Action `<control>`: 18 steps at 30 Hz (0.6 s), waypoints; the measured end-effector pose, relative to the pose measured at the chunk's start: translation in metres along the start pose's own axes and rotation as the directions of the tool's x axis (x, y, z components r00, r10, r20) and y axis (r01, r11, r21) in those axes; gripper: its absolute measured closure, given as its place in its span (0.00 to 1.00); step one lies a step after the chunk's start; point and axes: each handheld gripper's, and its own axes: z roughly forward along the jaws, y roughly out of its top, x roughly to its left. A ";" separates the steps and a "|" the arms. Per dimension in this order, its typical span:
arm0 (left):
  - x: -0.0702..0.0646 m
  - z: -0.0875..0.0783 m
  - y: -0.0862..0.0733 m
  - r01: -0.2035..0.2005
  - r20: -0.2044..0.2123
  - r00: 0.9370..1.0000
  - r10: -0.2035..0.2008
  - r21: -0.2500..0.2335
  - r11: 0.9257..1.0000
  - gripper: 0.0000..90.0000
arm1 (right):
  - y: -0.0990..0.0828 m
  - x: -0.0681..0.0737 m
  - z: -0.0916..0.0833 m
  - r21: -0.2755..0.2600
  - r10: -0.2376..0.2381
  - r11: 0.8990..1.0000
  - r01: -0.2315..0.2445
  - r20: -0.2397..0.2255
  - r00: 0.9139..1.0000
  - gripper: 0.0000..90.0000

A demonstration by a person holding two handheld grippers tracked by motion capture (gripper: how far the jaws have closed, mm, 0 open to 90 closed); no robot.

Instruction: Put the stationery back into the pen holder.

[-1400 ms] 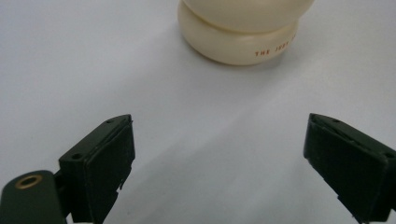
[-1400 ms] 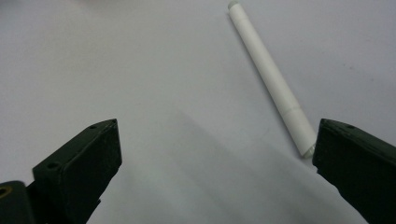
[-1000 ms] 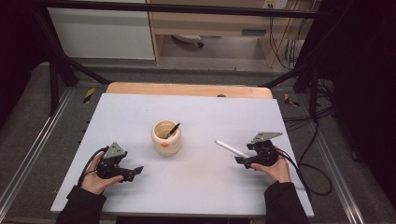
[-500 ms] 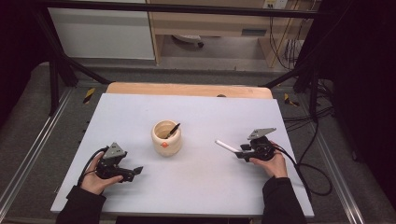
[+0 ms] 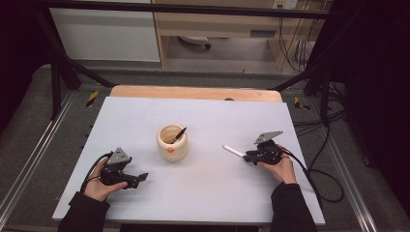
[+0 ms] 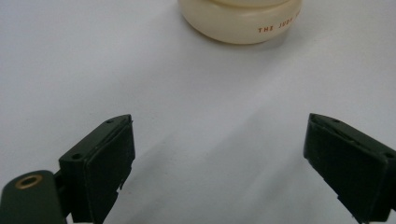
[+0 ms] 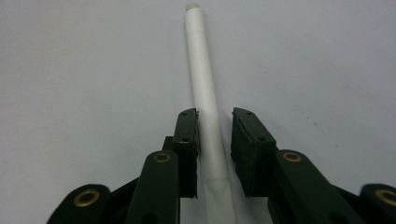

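Observation:
A white pen [image 5: 233,151] lies on the light table right of centre, its tip pointing up-left. My right gripper [image 5: 247,157] reaches over its near end. In the right gripper view the white pen [image 7: 201,79] runs between the jaws of the right gripper [image 7: 215,140]: the left jaw touches it and a thin gap shows at the right jaw. A cream cup [image 5: 172,143] stands mid-table with a black pen [image 5: 178,134] leaning inside. My left gripper [image 5: 142,177] rests at the front left, open and with nothing in it. Ahead of the left gripper [image 6: 217,163] is the cup's base [image 6: 240,21].
The table [image 5: 208,193] has a wooden strip [image 5: 193,92] along its far edge. A black cable [image 5: 314,174] trails off the right side from the right gripper. Metal frame rails run along both sides.
My right gripper has slid left along the table until its jaws came around the white pen's near end. The left gripper and the cup have stayed put.

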 end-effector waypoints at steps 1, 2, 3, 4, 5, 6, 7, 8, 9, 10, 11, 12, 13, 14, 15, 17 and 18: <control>0.000 0.000 0.000 0.000 0.001 1.000 0.000 -0.001 1.000 0.10 | 0.000 0.000 0.000 0.001 0.004 1.000 -0.004 -0.006 1.000 0.82; 0.000 0.000 0.000 0.000 0.001 1.000 0.000 -0.001 1.000 0.10 | 0.000 0.000 0.000 0.001 0.004 1.000 -0.004 -0.010 1.000 0.84; 0.000 0.000 0.000 -0.001 0.001 1.000 0.001 -0.001 1.000 0.10 | 0.000 0.000 0.000 0.001 -0.002 1.000 0.002 -0.007 1.000 0.85; 0.000 0.000 0.000 -0.001 0.002 1.000 0.001 -0.001 1.000 0.10 | 0.000 0.000 0.000 0.002 -0.003 1.000 0.003 -0.007 1.000 0.85; 0.000 0.000 0.000 -0.002 0.002 1.000 0.002 -0.001 1.000 0.10 | 0.000 0.000 0.000 0.004 -0.004 1.000 0.004 -0.010 1.000 0.86; 0.000 0.000 0.000 -0.002 0.002 1.000 0.002 0.000 1.000 0.10 | 0.000 0.000 0.000 0.005 0.001 1.000 -0.001 -0.012 1.000 0.86; 0.000 0.000 0.000 -0.002 0.002 1.000 0.002 0.000 1.000 0.10 | 0.000 0.000 0.000 0.006 0.002 1.000 -0.002 -0.011 1.000 0.87; 0.000 0.000 0.000 -0.003 0.002 1.000 0.003 0.000 1.000 0.10 | 0.000 0.000 0.000 0.005 0.002 1.000 -0.002 -0.009 1.000 0.87; 0.000 0.000 0.000 -0.004 0.003 1.000 0.004 0.001 1.000 0.10 | 0.000 0.001 0.000 0.007 0.002 1.000 -0.002 -0.009 1.000 0.87; 0.000 0.000 0.000 -0.005 0.003 1.000 0.005 0.002 1.000 0.10 | 0.000 0.001 0.000 0.006 0.006 1.000 -0.006 -0.008 1.000 0.87; 0.000 0.000 0.000 -0.006 0.005 1.000 0.006 0.002 1.000 0.10 | 0.000 0.001 0.000 0.007 0.011 1.000 -0.011 -0.008 1.000 0.87; -0.001 0.000 0.000 -0.007 0.005 1.000 0.007 0.002 1.000 0.10 | 0.000 0.001 -0.001 0.007 0.019 1.000 -0.019 -0.007 1.000 0.87; -0.001 0.000 0.000 -0.007 0.005 1.000 0.007 0.002 1.000 0.10 | 0.000 0.001 0.000 0.006 0.028 1.000 -0.028 -0.008 1.000 0.87; -0.001 0.000 0.000 -0.008 0.007 1.000 0.008 0.002 1.000 0.10 | 0.000 0.001 -0.001 0.007 0.031 0.999 -0.031 -0.005 0.999 0.87; -0.001 0.000 0.000 -0.010 0.006 1.000 0.010 0.001 1.000 0.10 | 0.000 0.002 -0.001 0.007 0.033 0.999 -0.033 -0.004 0.999 0.87; -0.001 0.000 0.000 -0.014 0.007 1.000 0.014 0.001 1.000 0.10 | 0.000 0.002 0.000 0.002 0.044 0.999 -0.044 0.002 0.999 0.87; -0.001 0.000 0.000 -0.017 0.007 1.000 0.017 0.002 1.000 0.10 | 0.000 0.002 -0.001 0.005 0.054 0.999 -0.054 0.000 0.999 0.87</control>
